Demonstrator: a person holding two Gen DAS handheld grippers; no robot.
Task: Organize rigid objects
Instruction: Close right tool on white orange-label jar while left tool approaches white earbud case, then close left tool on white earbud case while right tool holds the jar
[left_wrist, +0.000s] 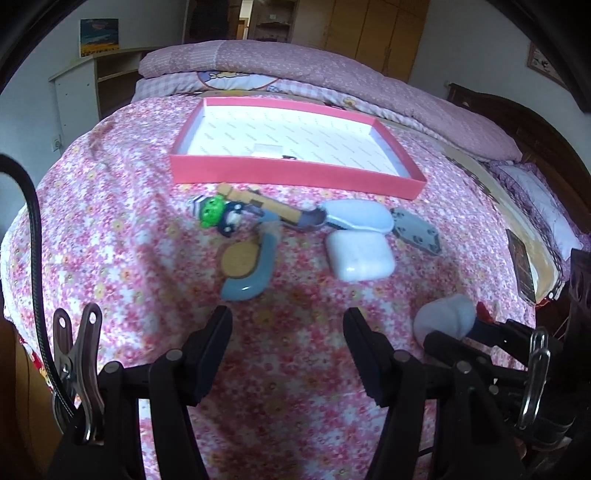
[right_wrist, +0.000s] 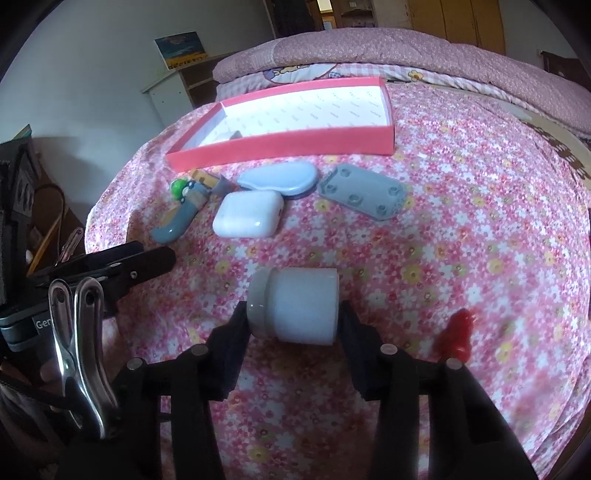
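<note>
While my left gripper (left_wrist: 288, 347) hovers with its jaws apart and nothing between them over the pink floral bedspread (left_wrist: 122, 229), its view shows the shallow pink cardboard tray (left_wrist: 295, 171) beyond a cluster: a white rounded plastic case (left_wrist: 360, 256), a grey studded plate (left_wrist: 417, 230), a green toy figure (left_wrist: 212, 212) and a grey curved handle (left_wrist: 251, 269). From the right wrist, my right gripper (right_wrist: 293, 325) has its pads against both ends of a small white cylindrical jar (right_wrist: 295, 306) lying on its side, well short of the tray (right_wrist: 280, 149). A red piece (right_wrist: 454, 336) lies just right of it.
</note>
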